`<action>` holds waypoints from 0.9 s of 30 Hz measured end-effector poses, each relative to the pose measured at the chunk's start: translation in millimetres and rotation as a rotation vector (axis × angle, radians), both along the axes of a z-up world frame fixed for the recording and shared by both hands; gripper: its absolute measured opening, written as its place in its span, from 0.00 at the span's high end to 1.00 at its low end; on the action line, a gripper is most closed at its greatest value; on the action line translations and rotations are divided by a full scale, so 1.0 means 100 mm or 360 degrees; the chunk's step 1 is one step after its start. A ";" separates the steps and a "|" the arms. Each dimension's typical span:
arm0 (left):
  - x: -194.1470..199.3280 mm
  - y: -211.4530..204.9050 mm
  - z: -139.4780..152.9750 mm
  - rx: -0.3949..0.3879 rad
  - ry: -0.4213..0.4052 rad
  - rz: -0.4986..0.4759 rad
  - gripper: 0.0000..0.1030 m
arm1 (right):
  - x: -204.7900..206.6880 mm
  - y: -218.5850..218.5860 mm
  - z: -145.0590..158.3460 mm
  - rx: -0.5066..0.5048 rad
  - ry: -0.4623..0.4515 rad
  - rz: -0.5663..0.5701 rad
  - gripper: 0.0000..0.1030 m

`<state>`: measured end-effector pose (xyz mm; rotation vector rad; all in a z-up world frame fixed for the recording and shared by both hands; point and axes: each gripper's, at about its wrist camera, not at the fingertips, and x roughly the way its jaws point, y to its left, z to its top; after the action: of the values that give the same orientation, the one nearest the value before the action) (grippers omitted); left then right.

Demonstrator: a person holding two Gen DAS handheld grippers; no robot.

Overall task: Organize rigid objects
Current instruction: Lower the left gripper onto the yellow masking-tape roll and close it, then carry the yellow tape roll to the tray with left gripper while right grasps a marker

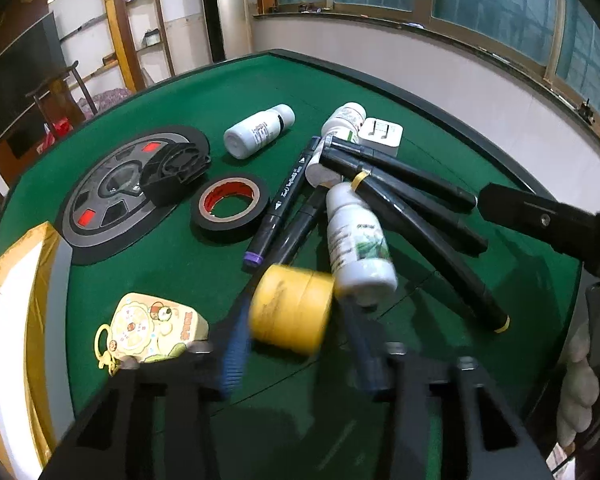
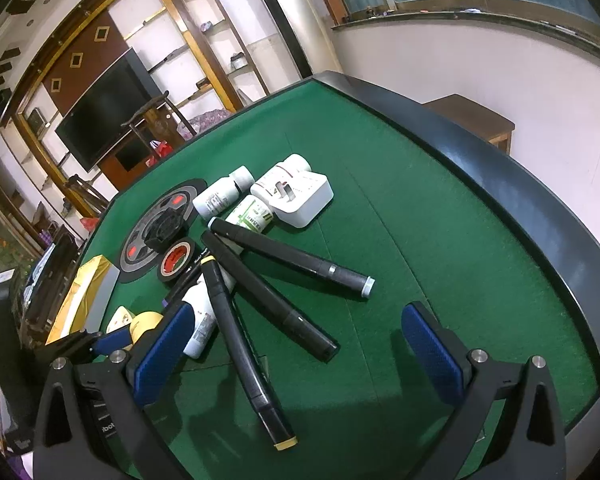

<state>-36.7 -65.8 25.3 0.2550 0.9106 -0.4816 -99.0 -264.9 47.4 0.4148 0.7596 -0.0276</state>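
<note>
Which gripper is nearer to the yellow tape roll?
Left. The left gripper has the yellow tape roll between its fingers. The right gripper hangs open, farther off, over the markers.

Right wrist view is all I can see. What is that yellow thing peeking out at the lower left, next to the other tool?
Observer: It is a yellow tape roll. The left gripper has it between its fingers, with a pad against each side.
Operator: Is there anything beside it that I can't make out?
Observer: Yes, a cartoon-printed tin with a yellow ring on it lies just left of the roll.
Operator: What about the dark marker by the black tape? What colour is its near end?
Observer: Purple. That end points towards the yellow roll.
</note>
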 end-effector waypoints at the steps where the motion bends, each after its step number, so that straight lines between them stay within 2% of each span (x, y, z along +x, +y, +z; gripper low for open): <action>1: -0.01 0.03 0.01 -0.0034 0.0019 0.0010 0.63 | 0.00 0.00 0.00 0.0002 0.0003 0.0001 0.00; 9: -0.17 0.47 0.26 -0.0285 0.0056 0.0131 0.63 | 0.02 0.04 -0.01 0.0003 0.0026 0.0080 0.00; 11: -0.30 0.61 0.38 -0.0337 0.0031 0.0148 0.63 | 0.02 0.14 0.02 -0.0066 0.0029 0.0154 0.00; 16: -0.51 0.94 0.59 -0.0417 -0.0041 0.0192 0.63 | 0.07 0.55 0.08 -0.0367 0.0053 0.0320 0.03; 20: -0.57 1.14 0.61 -0.0452 -0.0051 0.0246 0.63 | 0.24 0.72 0.01 -0.0467 0.0135 0.0387 0.36; 25: -0.57 1.40 0.57 -0.0480 -0.0038 0.0334 0.63 | 0.38 0.79 -0.02 -0.0554 0.0177 0.0376 0.45; 27: -0.57 1.51 0.56 -0.0502 -0.0038 0.0371 0.63 | 0.39 0.81 -0.02 -0.0588 0.0182 0.0378 0.55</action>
<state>-93.6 85.2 80.9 -0.1314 0.8158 -0.3976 -60.3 -184.3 45.5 -0.0297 0.8919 0.0311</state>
